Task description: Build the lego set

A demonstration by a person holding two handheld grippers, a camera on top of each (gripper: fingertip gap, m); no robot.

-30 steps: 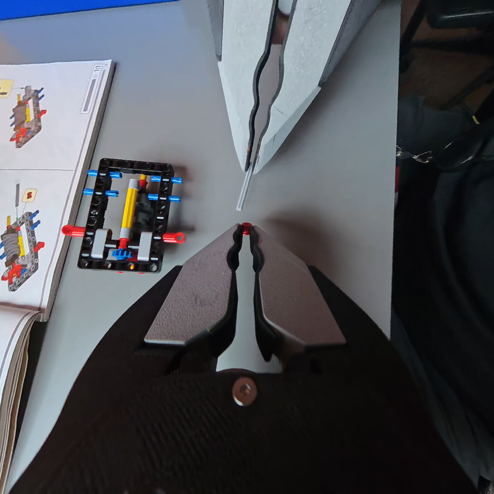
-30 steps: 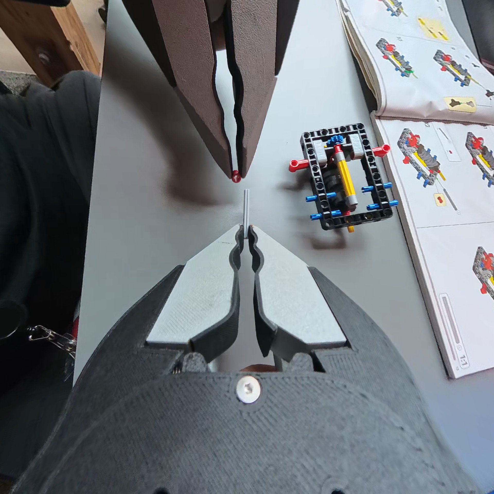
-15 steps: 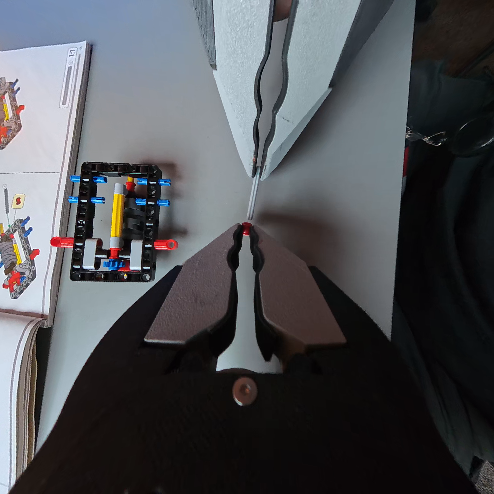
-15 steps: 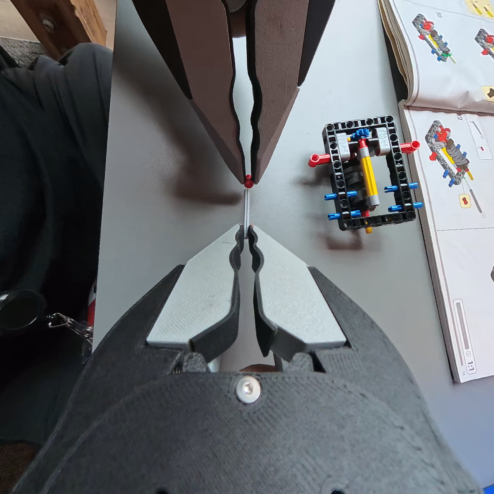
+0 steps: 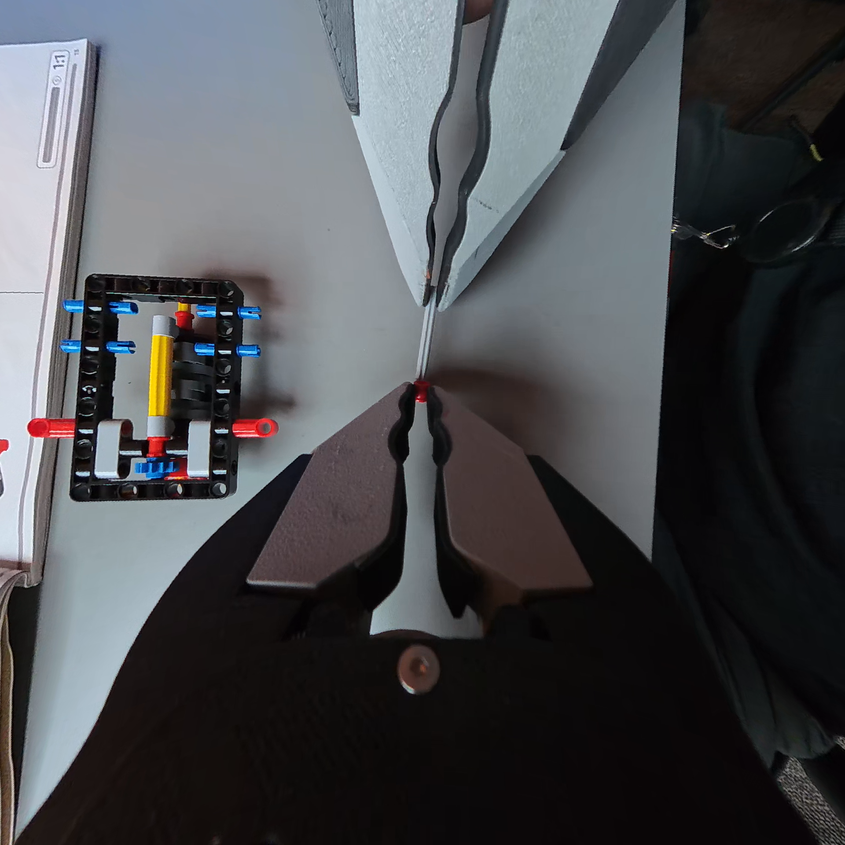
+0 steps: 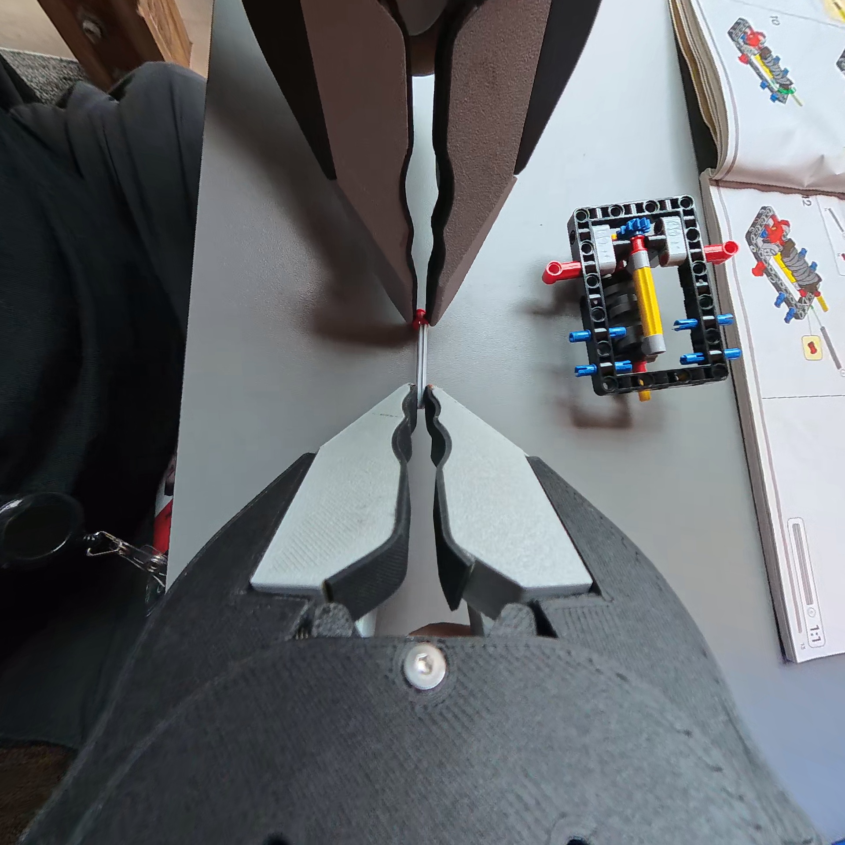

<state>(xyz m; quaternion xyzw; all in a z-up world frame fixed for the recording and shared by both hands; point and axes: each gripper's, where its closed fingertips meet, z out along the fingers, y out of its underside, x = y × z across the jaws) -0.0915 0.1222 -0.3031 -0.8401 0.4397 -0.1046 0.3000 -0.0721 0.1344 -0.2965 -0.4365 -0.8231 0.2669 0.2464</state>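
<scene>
Between grippers, grey axle (image 6: 422, 354) meeting red bush (image 5: 420, 392)

A thin grey axle (image 6: 422, 354) meets a small red bush (image 6: 419, 316); black frame assembly (image 6: 645, 297) lies flat nearby.

Printed matter appears only on the open instruction booklet (image 6: 800, 457) lying on the grey table (image 6: 526, 480): small step numerals beside the coloured assembly diagrams, a page numeral at one corner, and a scale marking beside a long grey bar; their wording is not reproduced here
</scene>
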